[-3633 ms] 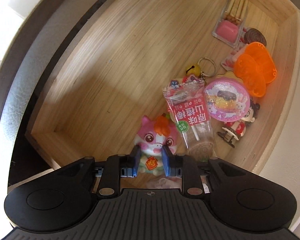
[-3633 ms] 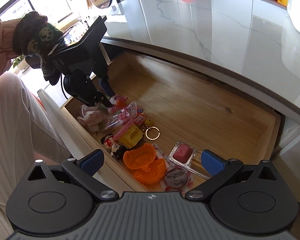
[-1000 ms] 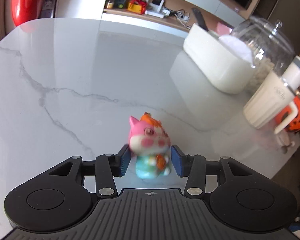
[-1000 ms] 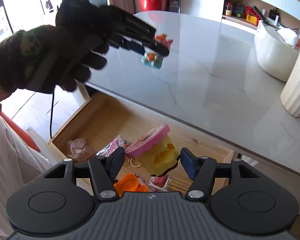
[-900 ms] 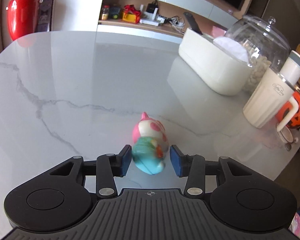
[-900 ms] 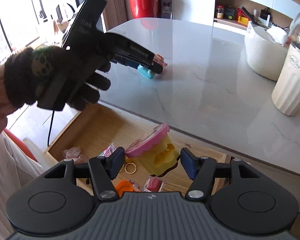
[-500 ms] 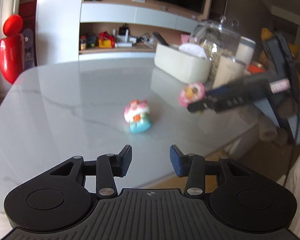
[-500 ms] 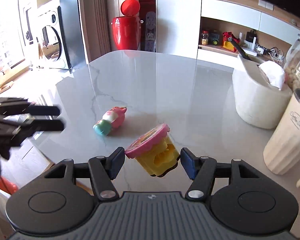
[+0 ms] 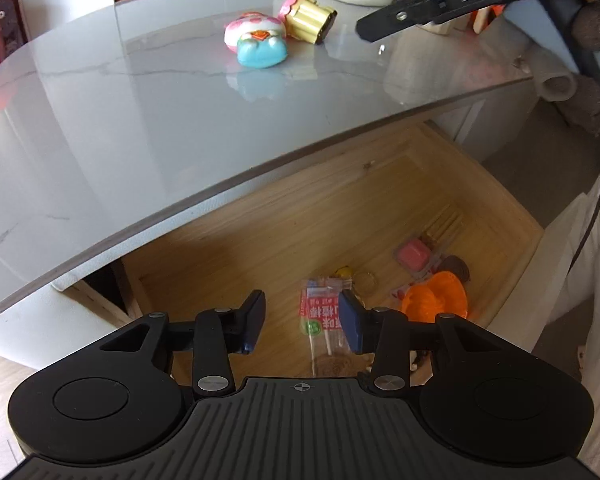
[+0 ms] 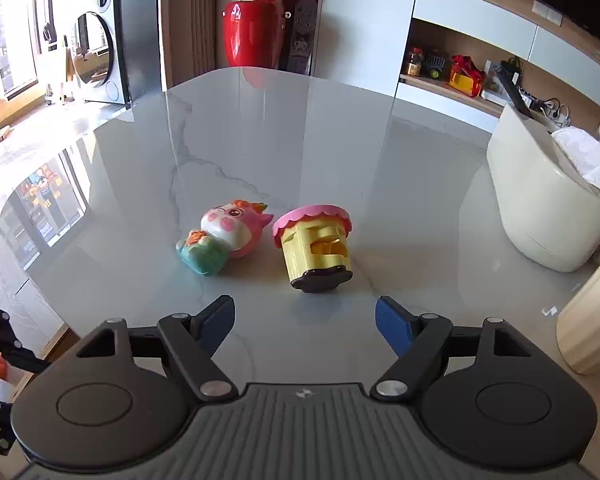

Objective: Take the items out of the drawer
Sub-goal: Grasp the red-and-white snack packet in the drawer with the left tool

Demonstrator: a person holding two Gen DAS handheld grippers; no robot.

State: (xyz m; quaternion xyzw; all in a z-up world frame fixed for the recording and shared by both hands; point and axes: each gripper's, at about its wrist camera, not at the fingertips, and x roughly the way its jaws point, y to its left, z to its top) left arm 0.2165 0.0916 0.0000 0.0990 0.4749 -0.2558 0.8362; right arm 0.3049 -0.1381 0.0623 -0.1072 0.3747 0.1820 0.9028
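My left gripper hangs over the open wooden drawer, its jaws closing a little with nothing between them. Below it on the drawer floor lies a red snack packet. To its right are a key ring, an orange plastic piece and a pink block in a clear case. My right gripper is above the marble table, jaws opening and empty. Just beyond it a yellow cupcake toy lies beside a pink cow figure.
The table edge overhangs the back of the drawer. A white container and a cream tumbler stand at the table's right. A red vase stands on the floor behind it. A gloved hand holds the right gripper.
My right gripper let go of the yellow cupcake toy, which now lies on the table next to the pink figure. My left gripper swung away from the table and down over the drawer.
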